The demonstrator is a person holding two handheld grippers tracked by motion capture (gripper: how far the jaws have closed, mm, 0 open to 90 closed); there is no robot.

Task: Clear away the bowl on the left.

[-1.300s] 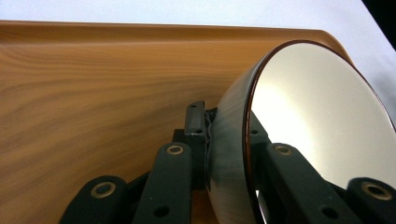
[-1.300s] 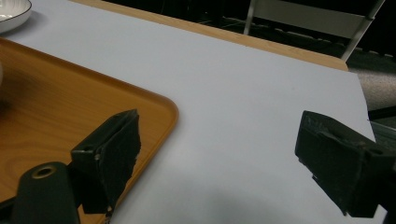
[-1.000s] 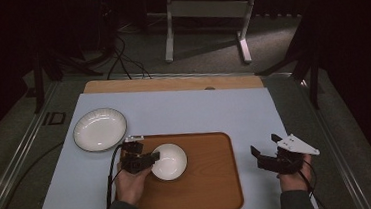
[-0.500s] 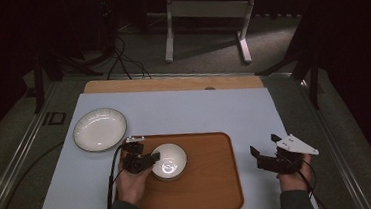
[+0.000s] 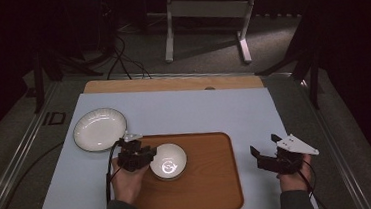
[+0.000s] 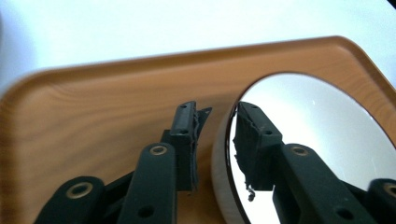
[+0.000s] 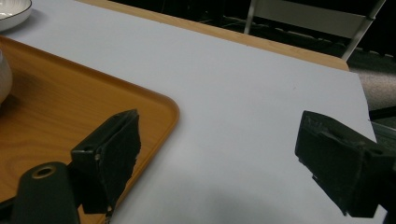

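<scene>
Glossy round white bowl (image 5: pixel 168 161) resting left of centre on rounded woodgrain tray (image 5: pixel 214 182); left tongs (image 5: pixel 147 156) just loosened, astride its rim; right tongs (image 5: pixel 262 154) agape beside tray.

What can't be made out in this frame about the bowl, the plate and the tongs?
- Bowl, left gripper view: far rim cut by the frame edge; inside glared white.
- Left tongs straddle the rim, having just been opening; pad contact unclear.
- Plate, right gripper view: cropped at the corner.
- Bowl's inner mark, high view: too small to read.
</scene>
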